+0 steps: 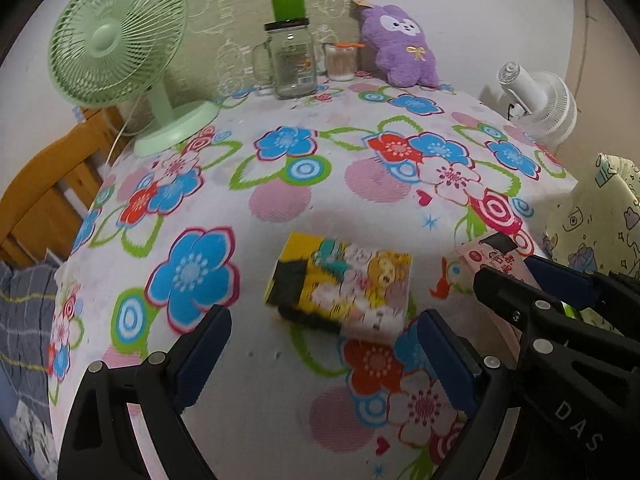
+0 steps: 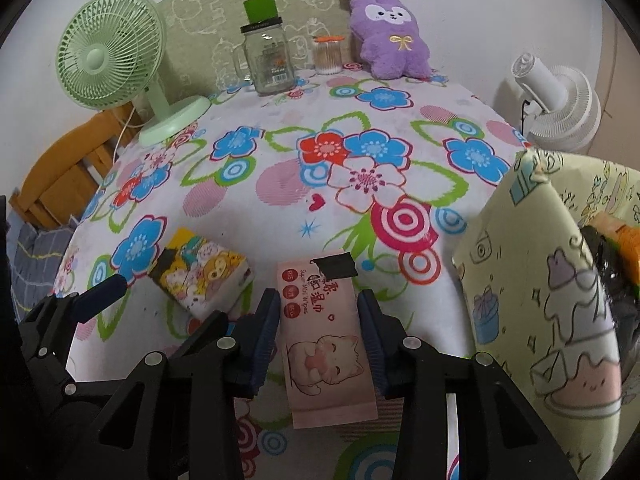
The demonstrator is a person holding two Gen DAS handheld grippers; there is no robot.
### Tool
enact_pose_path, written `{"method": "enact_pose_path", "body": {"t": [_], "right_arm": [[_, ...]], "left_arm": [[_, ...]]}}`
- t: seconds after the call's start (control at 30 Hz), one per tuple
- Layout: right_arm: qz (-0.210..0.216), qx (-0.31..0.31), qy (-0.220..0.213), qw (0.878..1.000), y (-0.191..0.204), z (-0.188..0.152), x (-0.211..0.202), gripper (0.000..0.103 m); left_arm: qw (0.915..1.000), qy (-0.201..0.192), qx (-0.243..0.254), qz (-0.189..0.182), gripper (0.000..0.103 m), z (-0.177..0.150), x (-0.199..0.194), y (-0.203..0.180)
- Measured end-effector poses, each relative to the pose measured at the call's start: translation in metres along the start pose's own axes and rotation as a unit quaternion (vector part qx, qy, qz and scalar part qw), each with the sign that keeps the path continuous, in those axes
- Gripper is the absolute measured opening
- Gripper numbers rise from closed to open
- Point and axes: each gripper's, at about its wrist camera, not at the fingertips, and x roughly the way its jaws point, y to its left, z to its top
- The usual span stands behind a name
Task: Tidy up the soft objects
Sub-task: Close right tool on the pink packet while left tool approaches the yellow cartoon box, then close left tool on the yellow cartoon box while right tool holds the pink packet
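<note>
Wipes pack (image 2: 324, 340) clamped between right gripper (image 2: 320, 340) jaws.

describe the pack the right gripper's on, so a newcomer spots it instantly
On the floral tablecloth, look to the near edge, left of the cartoon-print bin. The wipes pack sits between the right gripper fingers. It is pink with a cat drawing; the neighbouring tissue pack is yellow.

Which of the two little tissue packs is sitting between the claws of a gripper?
The pink wipes pack with the cat picture: it sits between the right gripper fingers. The yellow cartoon pack lies free on the flowered cloth, ahead of the open left gripper.
</note>
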Motion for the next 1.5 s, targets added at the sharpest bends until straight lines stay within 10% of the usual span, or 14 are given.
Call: {"method": "enact_pose_path", "body": {"t": [1.5], "right_arm": [[0.005, -0.019, -0.003, 1.0, 0.014, -0.004, -0.01, 0.043]], "left_arm": [[0.9991, -0.003, -0.041, 0.009, 0.078, -0.014, -0.018, 0.005]]}}
